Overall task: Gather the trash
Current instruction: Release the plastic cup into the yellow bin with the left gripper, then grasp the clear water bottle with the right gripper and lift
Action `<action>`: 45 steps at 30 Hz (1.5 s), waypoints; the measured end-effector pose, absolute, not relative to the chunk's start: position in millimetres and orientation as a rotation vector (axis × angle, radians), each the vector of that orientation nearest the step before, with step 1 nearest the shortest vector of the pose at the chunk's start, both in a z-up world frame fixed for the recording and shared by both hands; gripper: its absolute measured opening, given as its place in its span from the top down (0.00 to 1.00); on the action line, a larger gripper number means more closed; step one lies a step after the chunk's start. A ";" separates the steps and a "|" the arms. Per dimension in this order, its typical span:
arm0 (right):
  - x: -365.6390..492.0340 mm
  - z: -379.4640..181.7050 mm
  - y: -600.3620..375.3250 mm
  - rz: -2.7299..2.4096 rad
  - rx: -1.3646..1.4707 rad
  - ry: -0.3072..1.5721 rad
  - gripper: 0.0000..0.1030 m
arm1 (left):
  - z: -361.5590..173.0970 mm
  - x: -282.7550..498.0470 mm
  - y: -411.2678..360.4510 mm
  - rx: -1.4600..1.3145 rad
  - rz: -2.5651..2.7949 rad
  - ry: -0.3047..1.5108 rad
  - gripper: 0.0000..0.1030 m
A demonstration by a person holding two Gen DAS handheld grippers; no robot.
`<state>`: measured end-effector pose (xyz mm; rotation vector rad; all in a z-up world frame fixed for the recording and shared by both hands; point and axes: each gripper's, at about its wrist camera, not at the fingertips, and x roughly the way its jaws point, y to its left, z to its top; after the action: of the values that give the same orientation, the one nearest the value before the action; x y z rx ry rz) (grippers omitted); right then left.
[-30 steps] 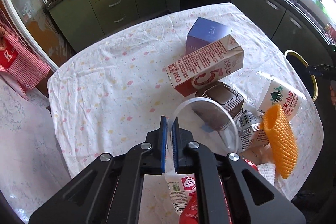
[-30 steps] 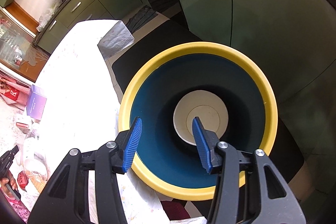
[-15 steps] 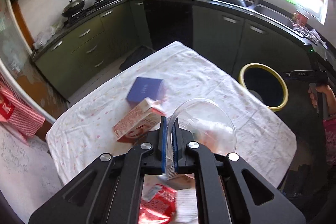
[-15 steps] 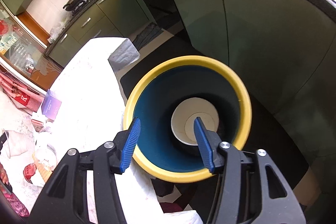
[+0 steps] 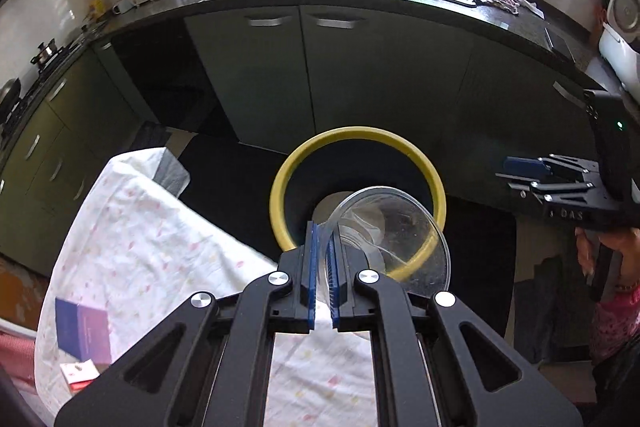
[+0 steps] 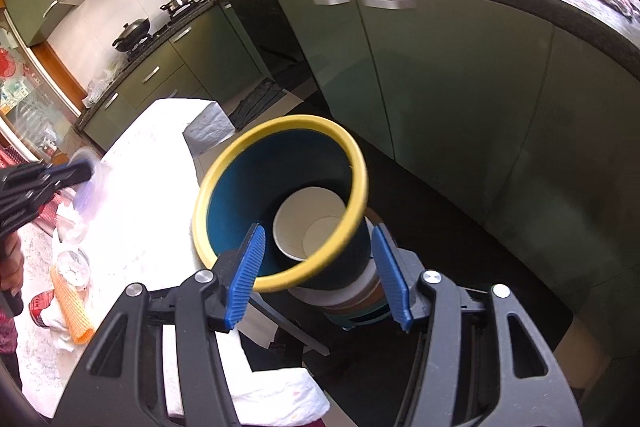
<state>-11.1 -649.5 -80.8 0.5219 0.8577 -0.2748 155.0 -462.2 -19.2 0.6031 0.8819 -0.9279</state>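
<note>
The left hand-held gripper (image 5: 323,269) pinches the rim of a clear round plastic lid (image 5: 394,237), which hangs just ahead of it over the yellow-rimmed dark-blue bin (image 5: 358,195). The right hand-held gripper (image 6: 320,267) stands open and empty just before the bin, its jaws lately widening. A white paper bowl (image 6: 310,227) lies inside the bin.

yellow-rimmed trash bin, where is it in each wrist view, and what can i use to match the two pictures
Left wrist view: the yellow-rimmed trash bin sits at centre, just beyond the left gripper, whose clear plastic lid overlaps its near rim.
Right wrist view: the bin is centre-left, beside the table, with a white paper cup inside.
Shared landmark: the two handles on the green cabinet doors under the sink.
</note>
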 end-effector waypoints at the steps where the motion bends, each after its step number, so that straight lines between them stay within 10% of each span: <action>1: -14.9 -84.0 -651.6 -0.279 0.528 0.860 0.48 | -27.0 157.2 -477.6 0.607 -0.929 0.893 0.94; 6: -28.6 -95.2 -665.5 -0.307 0.558 0.862 0.47 | -63.4 176.2 -529.4 0.596 -0.897 0.931 0.94; 10: -30.7 -97.5 -674.0 -0.330 0.570 0.857 0.44 | -72.5 192.2 -547.8 0.564 -0.836 0.916 0.26; 17: -19.0 -101.4 -659.7 -0.289 0.541 0.883 0.43 | -3.0 187.4 -488.7 0.408 -0.829 0.842 0.09; 29: 58.6 -88.7 -543.3 0.032 0.375 0.937 0.43 | 94.2 183.1 -221.1 0.069 -0.599 0.652 0.05; 45: 173.1 -50.8 -357.4 0.507 0.187 1.050 0.30 | 41.5 199.7 -23.8 -0.055 -0.245 0.564 0.05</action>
<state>173.1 -357.4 -50.8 0.1874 1.0498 0.5067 199.7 -23.8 41.5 -0.0553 0.5645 -0.2453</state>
